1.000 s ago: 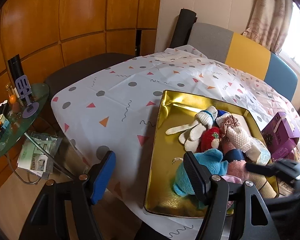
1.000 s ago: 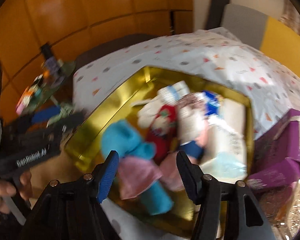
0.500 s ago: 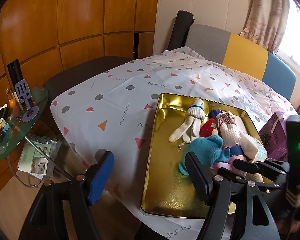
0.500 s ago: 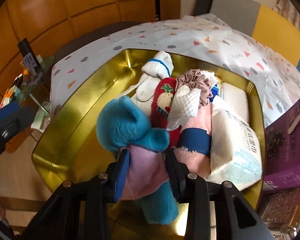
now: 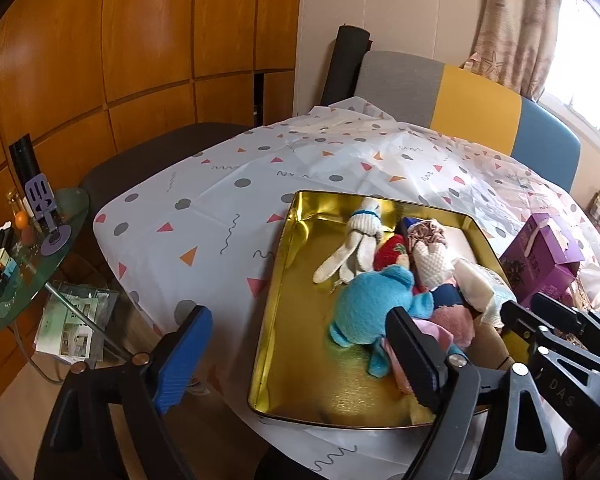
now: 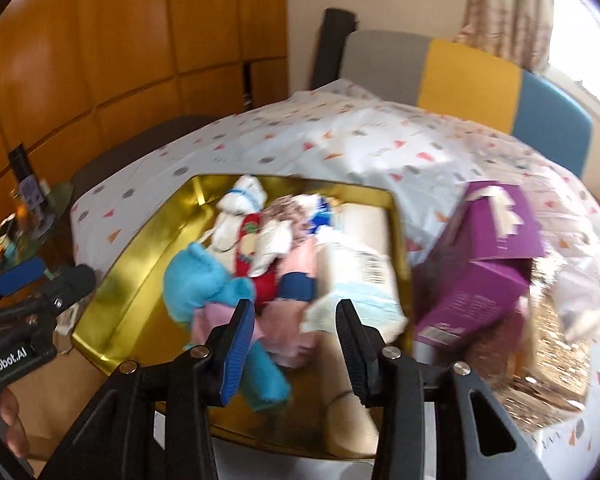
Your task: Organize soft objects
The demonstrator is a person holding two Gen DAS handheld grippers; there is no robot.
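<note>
A gold tray (image 5: 288,320) (image 6: 140,276) on the patterned tablecloth holds a pile of soft things: a blue plush toy (image 5: 368,306) (image 6: 196,280), a white knitted bunny (image 5: 356,240) (image 6: 240,204), a red sock (image 5: 390,254) (image 6: 250,248), pink cloth (image 6: 290,322) and a tissue pack (image 6: 356,276). My left gripper (image 5: 296,356) is open and empty at the tray's near left edge. My right gripper (image 6: 294,354) is open above the pink cloth at the pile's near end, holding nothing.
A purple box (image 5: 548,252) (image 6: 488,256) stands right of the tray, with crinkly gold wrapping (image 6: 548,356) beside it. A round glass side table (image 5: 24,264) with small items is at the left. A grey, yellow and blue chair back (image 5: 468,108) is behind the table.
My right gripper was narrowed around the pink cloth half a second ago; it has opened and drawn back, and the cloth lies in the tray. The left gripper stayed open, shifting slightly.
</note>
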